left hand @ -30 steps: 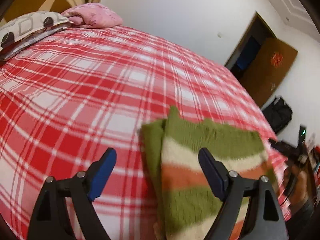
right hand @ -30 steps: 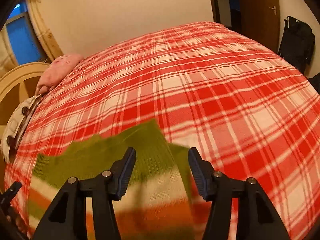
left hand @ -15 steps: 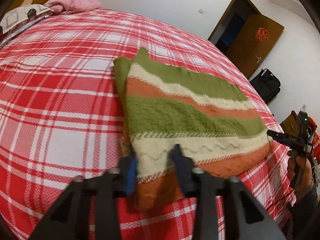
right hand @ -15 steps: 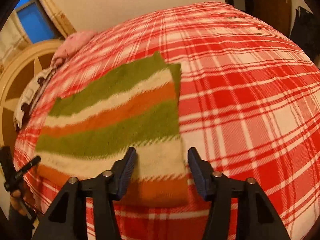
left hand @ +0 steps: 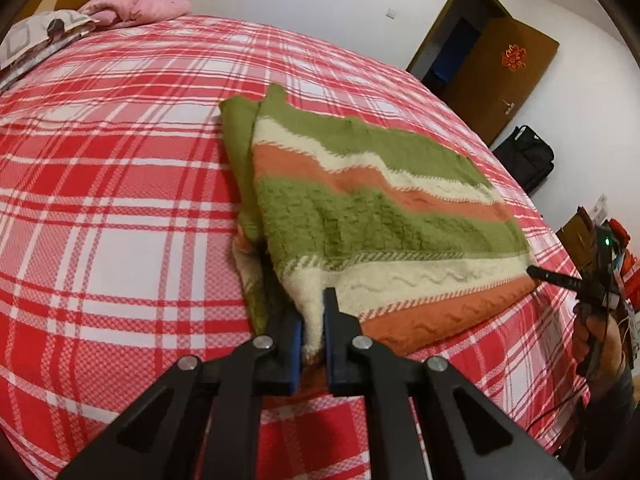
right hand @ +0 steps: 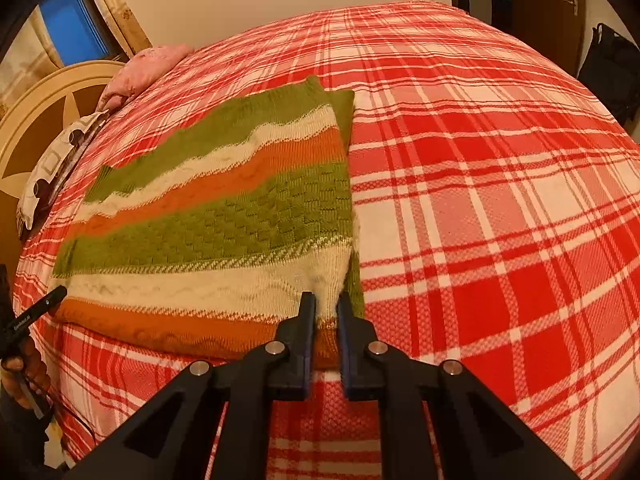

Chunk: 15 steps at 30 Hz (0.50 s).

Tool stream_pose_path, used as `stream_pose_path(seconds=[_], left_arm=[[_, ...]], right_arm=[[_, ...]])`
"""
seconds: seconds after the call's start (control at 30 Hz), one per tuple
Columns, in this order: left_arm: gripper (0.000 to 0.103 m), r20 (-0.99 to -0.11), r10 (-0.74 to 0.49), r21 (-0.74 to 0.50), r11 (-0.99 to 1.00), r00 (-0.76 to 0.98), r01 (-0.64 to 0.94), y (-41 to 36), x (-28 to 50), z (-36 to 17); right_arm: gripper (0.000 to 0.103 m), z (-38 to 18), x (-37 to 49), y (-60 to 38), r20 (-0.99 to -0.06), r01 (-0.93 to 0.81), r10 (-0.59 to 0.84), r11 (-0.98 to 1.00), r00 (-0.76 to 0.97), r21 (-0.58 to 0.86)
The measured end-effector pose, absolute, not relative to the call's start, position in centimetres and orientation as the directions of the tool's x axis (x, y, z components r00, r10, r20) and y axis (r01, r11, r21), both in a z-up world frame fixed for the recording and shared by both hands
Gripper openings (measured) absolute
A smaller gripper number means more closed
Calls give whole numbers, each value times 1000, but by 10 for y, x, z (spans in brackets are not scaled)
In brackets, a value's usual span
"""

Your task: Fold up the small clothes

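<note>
A knitted sweater (left hand: 380,216) in green, cream and orange stripes lies folded flat on the red plaid bed cover (left hand: 120,200). My left gripper (left hand: 312,320) has its jaws closing tight on the sweater's near left corner, with cream fabric bunched between the blue pads. In the right wrist view the sweater (right hand: 224,216) spreads to the left, and my right gripper (right hand: 326,312) is closing on its near right corner, pinching cream knit. Each gripper also shows in the other's view, the right gripper (left hand: 536,272) and the left gripper (right hand: 56,296), each at its corner of the hem.
A pink pillow (left hand: 136,6) and a patterned pillow (left hand: 36,32) lie at the head of the bed by a wooden headboard (right hand: 40,112). A brown door (left hand: 500,80) and a black bag (left hand: 528,156) stand beyond the bed's far side. The bed's edge runs just below both grippers.
Both grippers drew back along the sweater to its near hem and sank. Their jaws went from wide open to pinched on the two near corners.
</note>
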<state>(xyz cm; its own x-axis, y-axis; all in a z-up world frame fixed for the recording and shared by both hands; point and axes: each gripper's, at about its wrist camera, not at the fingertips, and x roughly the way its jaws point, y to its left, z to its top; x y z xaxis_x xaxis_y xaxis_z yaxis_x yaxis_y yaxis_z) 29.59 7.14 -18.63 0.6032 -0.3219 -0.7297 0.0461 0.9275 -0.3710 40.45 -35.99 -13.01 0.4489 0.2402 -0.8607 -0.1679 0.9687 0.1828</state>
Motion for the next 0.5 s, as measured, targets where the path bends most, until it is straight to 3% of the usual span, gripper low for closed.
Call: stream_pose_path(seconds=[0.1,0.2,0.23,0.3,0.33,0.37,0.43,0.5], left_arm=[[17,-723,-317,-385,923,613,24,76,300,-187],[18,-724,-313,-394,919,615,5,81,300,-186],[19,-727,-306,-391,921,614,-3,83,299,-185],[20,-723,-300,-391,920,622,-10,87,294,-180],[30,-723,-277,-373,928,633,-21,88,291,-176],[47,-720,-242,-347,937,650,-36,90,285,-172],[65,-698,-186,-306,951,692,-53,93,281,-164],[67,-700,-137,-251,966,701,-62,90,284,-161]], right_arm=[[10,-132,404,-360,-861,-159,241,969,447,189],[10,-133,406,-366,-857,-139,268,963,441,229],[15,-132,406,-368,-856,-130,271,963,440,238],[35,-126,404,-369,-857,-104,233,972,460,208],[48,-119,401,-368,-852,-91,188,982,489,165],[50,-112,398,-366,-841,-88,161,987,517,135],[50,-98,395,-360,-817,-90,131,991,562,97],[50,-84,395,-342,-791,-128,152,987,593,94]])
